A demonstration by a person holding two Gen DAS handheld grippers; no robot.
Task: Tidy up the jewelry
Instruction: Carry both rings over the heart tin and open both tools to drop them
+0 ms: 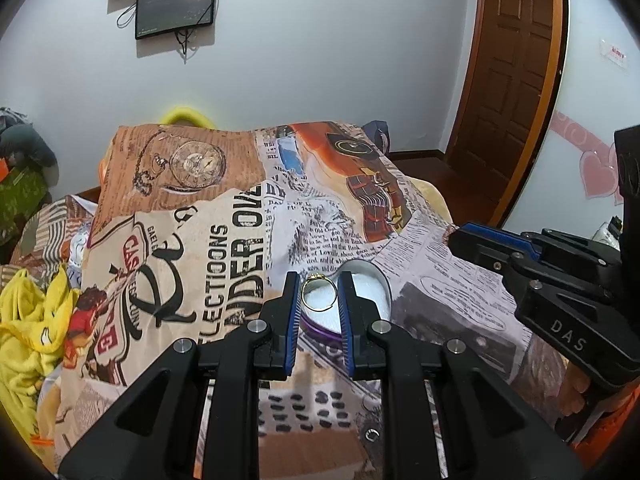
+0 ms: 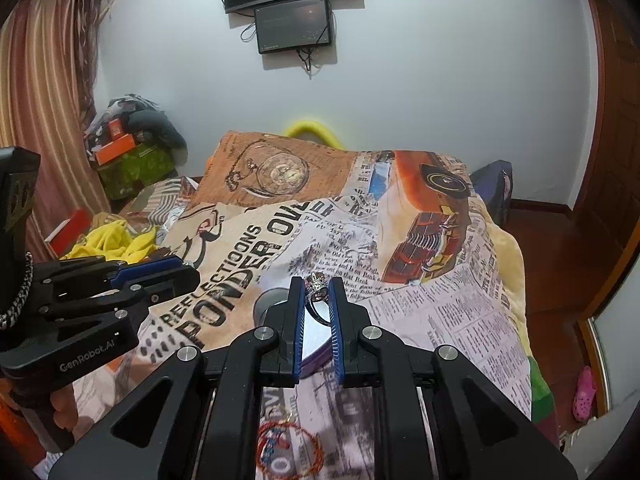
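Observation:
My left gripper [image 1: 319, 280] is shut on a gold ring [image 1: 313, 279], held upright between the blue pads. Just behind and below it lies an open heart-shaped box [image 1: 320, 330] with a purple wall and white lining. My right gripper [image 2: 316, 282] is shut on a silver ring with a pink, crown-like top [image 2: 318, 285], hanging over the same box [image 2: 316, 364]. Each gripper shows in the other's view: the right one [image 1: 454, 236] comes in from the right, the left one [image 2: 192, 274] from the left. Both are above the bed.
A newspaper-and-car print blanket [image 1: 224, 248] covers the bed. An orange beaded bracelet [image 2: 289, 446] lies on it under my right gripper, and a small silver piece [image 1: 372, 435] lies near my left. Yellow cloth [image 1: 24, 320] is bunched at the left. A wooden door [image 1: 516, 80] stands right.

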